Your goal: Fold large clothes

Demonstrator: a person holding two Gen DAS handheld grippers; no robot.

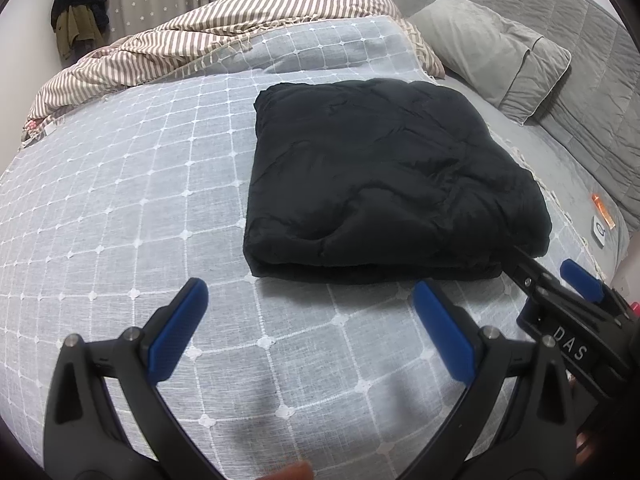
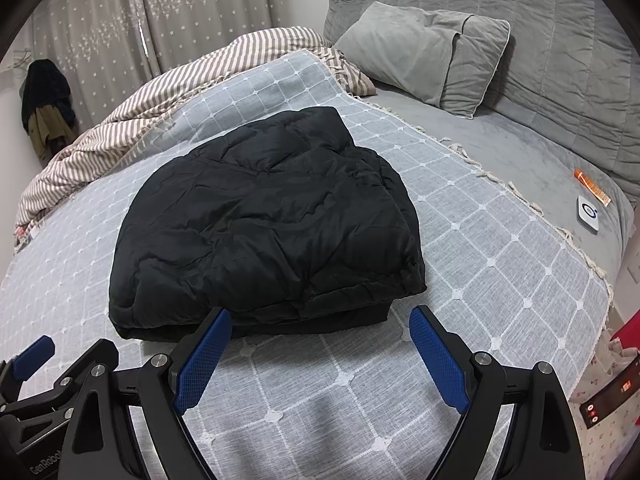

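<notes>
folding nearly done: black garment sits squared on the bed

hovering short of the near fold, both tools point down at the black padded garment (image 2: 264,224), which lies in a thick, roughly square bundle on the grid-patterned bedspread (image 1: 120,200), about mid-bed. the right hand-held gripper (image 2: 320,360) has its jaws spread wide and empty; the garment's near edge lies straight ahead of it, just beyond the fingertips, apart from them as far as the view shows. the left hand-held gripper (image 1: 312,328) is likewise spread and holds nothing, and the bundle lies ahead and off to its right, so the right hand looks the nearer of the two.

the bundle's folded near edge runs across both views, side to side; its layered open edges show along the right side and the near right corner. by my reading the folding is close to finished, and any coming move would be a tidy or one more fold away from the person.

room to work: bare bedspread lies to the left of the bundle and in front of it. a striped blanket (image 1: 208,36) is heaped at the far left, a grey pillow (image 2: 424,56) stands beyond to the right, and small items lie near the bed's right edge (image 2: 616,248), well apart from the garment.
</notes>
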